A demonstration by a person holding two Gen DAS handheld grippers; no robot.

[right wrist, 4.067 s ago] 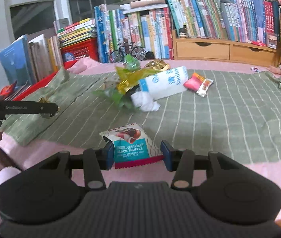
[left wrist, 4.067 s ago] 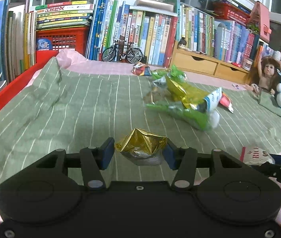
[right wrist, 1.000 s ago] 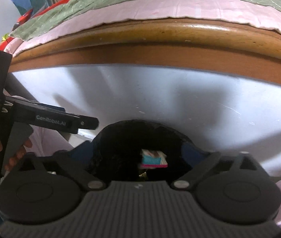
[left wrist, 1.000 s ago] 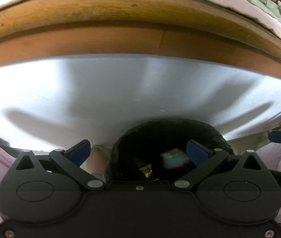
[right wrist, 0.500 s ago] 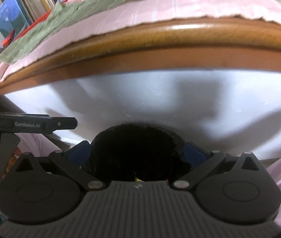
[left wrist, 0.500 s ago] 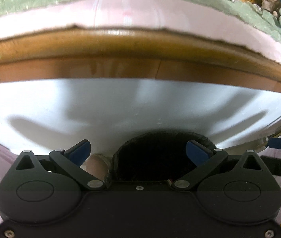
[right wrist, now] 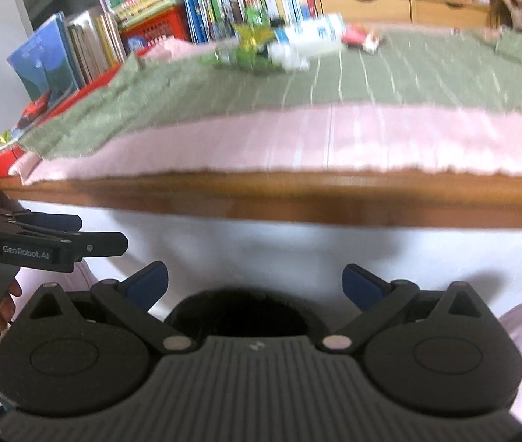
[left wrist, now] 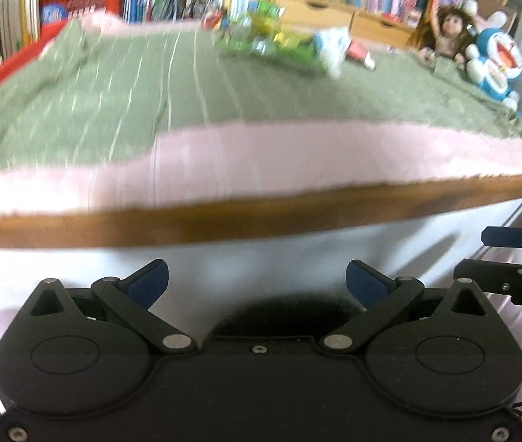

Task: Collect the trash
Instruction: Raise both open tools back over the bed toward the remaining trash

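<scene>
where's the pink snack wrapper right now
The pink snack wrapper lies far back on the green cloth, just right of the white and blue packet, left of the doll.

Your trash pile [left wrist: 279, 46] sits at the far side of the green cloth, near the books; blurred, so details are rough. You've got green and yellow crinkled wrappers [right wrist: 248, 46] heaped together, a white pack w/ blue print [right wrist: 312, 35] lying on its side touching them, and a small red packet [right wrist: 362, 37] just beside it, flat. Below you, the dark bin mouth [right wrist: 237, 313].
</scene>
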